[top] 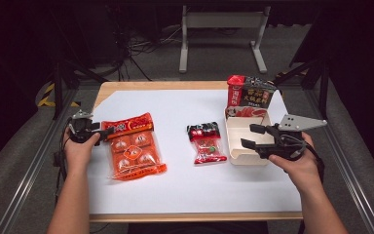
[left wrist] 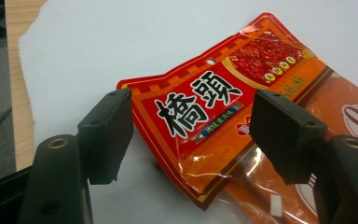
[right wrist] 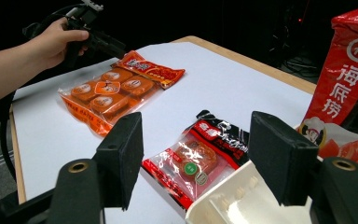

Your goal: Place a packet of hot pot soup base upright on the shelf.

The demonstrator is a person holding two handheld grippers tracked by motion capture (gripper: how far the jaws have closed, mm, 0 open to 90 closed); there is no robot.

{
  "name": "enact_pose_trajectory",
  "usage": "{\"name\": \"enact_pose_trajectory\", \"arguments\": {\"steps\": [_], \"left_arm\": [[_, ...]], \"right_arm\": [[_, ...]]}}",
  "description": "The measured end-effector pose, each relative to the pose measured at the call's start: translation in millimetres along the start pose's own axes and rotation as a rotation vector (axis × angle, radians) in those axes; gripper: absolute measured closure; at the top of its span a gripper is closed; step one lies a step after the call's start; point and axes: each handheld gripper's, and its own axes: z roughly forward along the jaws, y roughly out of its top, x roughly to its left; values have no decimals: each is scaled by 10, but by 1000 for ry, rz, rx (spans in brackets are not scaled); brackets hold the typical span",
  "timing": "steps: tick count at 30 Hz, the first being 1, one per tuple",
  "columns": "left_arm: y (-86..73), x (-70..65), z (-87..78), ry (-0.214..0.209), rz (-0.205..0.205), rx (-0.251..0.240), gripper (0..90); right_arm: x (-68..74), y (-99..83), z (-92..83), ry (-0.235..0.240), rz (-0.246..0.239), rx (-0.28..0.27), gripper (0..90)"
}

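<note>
Orange snack pack (top: 132, 148) lying flat on the left of the white-covered table (top: 185, 190), small red packet (top: 206, 143) mid-table, cream tray (top: 246, 139) and tall red bag (top: 248, 94) off right. Left gripper (left wrist: 191, 135) held level, open around the pack's top corner, not pinching. Right gripper (right wrist: 193, 158) open, hovering level over the tray's rim.

Orange snack pack (top: 133, 147), clear-fronted with six round orange pieces in two columns, red header with black characters (hang hole at top edge). Lies flat at the left of the white sheet (top: 175, 185), header end farthest from the person.
</note>
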Motion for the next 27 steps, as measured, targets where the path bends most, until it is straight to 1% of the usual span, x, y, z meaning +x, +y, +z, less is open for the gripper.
{"name": "enact_pose_trajectory", "arguments": {"steps": [4, 8, 10, 11, 12, 13, 14, 15, 16, 20, 23, 24, 27], "left_arm": [[-22, 49, 55, -8, -22, -2, 320], [-38, 83, 89, -16, -36, -6, 356], [-45, 95, 107, -7, -38, -10, 379], [-50, 110, 109, -4, -46, -11, 419], [-53, 120, 111, -9, -56, -15, 440], [-57, 134, 111, -11, -64, -12, 441], [-62, 142, 117, 6, -69, -6, 442], [-67, 147, 125, 22, -69, 1, 442], [-72, 156, 137, 24, -71, 2, 442], [-74, 169, 177, 19, -75, 8, 434], [-68, 163, 201, 9, -68, -2, 435], [-64, 154, 215, -2, -68, -10, 445], [-56, 129, 236, 4, -53, -8, 503]], "right_arm": [[9, -24, -6, -2, 4, 3, 360], [8, -49, -16, -6, 10, 8, 358], [8, -58, -22, -10, 14, 10, 357], [9, -62, -25, -11, 14, 11, 356], [13, -66, -29, -12, 14, 11, 353], [15, -68, -30, -13, 15, 11, 352], [18, -72, -32, -15, 16, 12, 352], [20, -77, -33, -16, 16, 15, 352], [22, -82, -33, -17, 17, 17, 352], [25, -103, -36, -22, 19, 23, 351], [31, -110, -40, -22, 18, 25, 350], [33, -114, -43, -24, 20, 26, 350], [33, -124, -55, -27, 21, 25, 350]]}}
